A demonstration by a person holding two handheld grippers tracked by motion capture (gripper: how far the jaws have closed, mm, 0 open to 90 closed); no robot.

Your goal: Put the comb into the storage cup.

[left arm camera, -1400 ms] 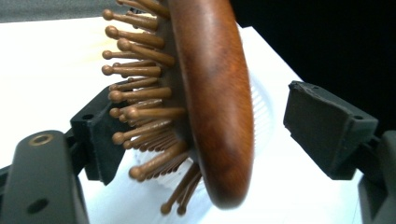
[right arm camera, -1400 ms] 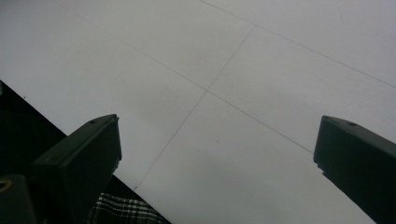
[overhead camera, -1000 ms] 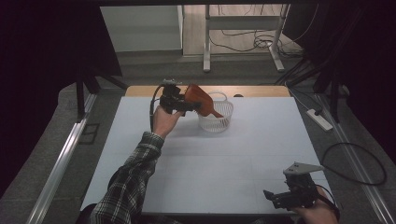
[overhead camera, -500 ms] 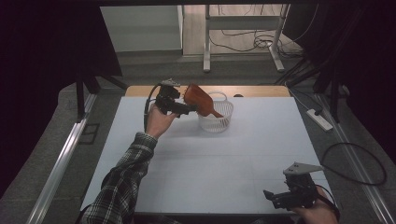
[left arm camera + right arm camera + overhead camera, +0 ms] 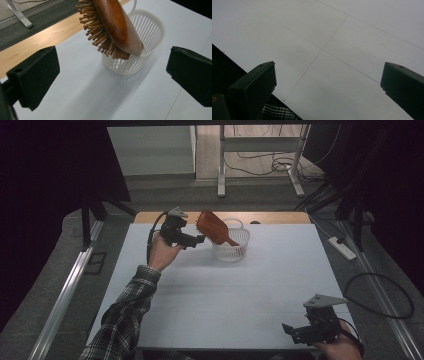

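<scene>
Table (image 5: 210, 295): large white top, faint seams across it, bare apart from the items at the far edge. A strip of wood shows along that far edge. Beyond it, grey floor, white desk legs and loose cables; the sides of the room are dark. A power strip lies on the floor at the right.

Basket (image 5: 231, 244): small, white, slatted, with a loop handle, standing upright near the far edge of the table.

Hairbrush (image 5: 214, 227): brown wood, handle down inside the basket, head leaning out over the rim toward the left, bristles facing down-left. It rests on the rim only.

Left gripper (image 5: 199, 240): raised just beside the brush head, jaws wide apart after just opening, nothing between them; the brush is free of it. Left gripper view: brush (image 5: 112, 27) and basket (image 5: 135, 50) stand ahead of the parted pads.

Right gripper (image 5: 292, 332): low at the near right corner, well apart from the basket, jaws apart and empty over bare table (image 5: 337, 37).

Risk, as judged: the brush is top-heavy and overhangs. The light basket could tip left, or a nudge from the nearby left gripper could pull brush and basket over.
</scene>
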